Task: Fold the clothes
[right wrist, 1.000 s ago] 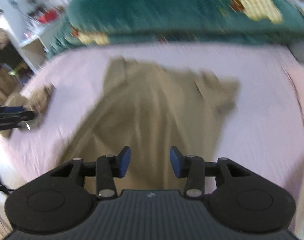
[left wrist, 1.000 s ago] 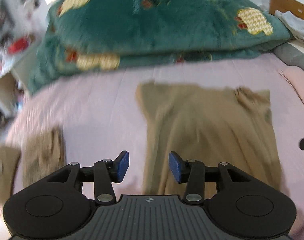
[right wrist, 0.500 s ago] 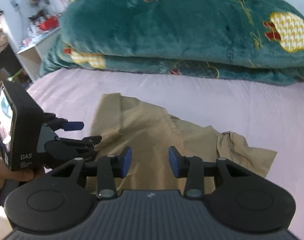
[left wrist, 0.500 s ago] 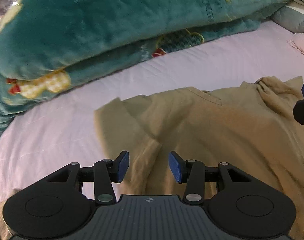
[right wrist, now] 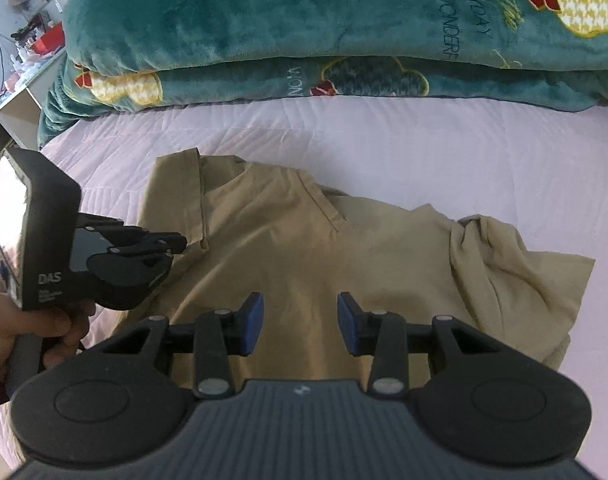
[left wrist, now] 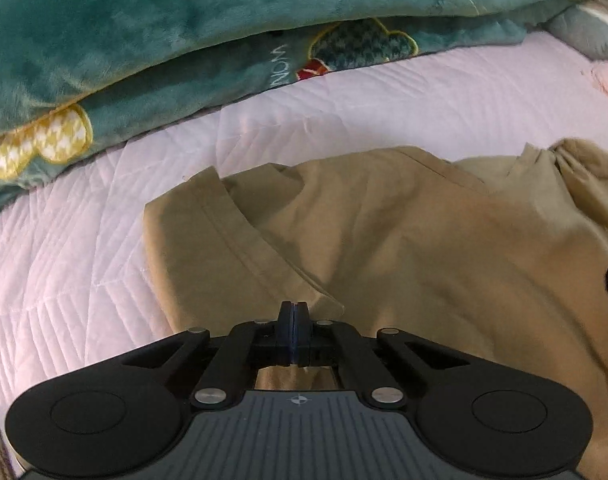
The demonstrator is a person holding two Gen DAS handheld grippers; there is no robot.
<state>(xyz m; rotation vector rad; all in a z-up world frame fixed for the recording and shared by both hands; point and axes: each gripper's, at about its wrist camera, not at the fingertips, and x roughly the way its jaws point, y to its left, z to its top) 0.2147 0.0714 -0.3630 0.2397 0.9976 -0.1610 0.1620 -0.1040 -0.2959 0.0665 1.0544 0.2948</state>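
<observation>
Tan shirt (right wrist: 324, 248) lies rumpled; left claw (left wrist: 292, 312) pinches its sleeve, right claw (right wrist: 300, 324) gapes.

Green blanket (right wrist: 304, 32): "EVERYDAY", "WONDERF…" partly cut off. Left claw (right wrist: 176, 244) housing: "DAS", smaller print unreadable.

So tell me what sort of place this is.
Most likely a bedroom: a tan shirt lies on a bed's pink quilted cover, a folded teal plush blanket is piled behind it, and a cluttered shelf stands alongside.
</observation>
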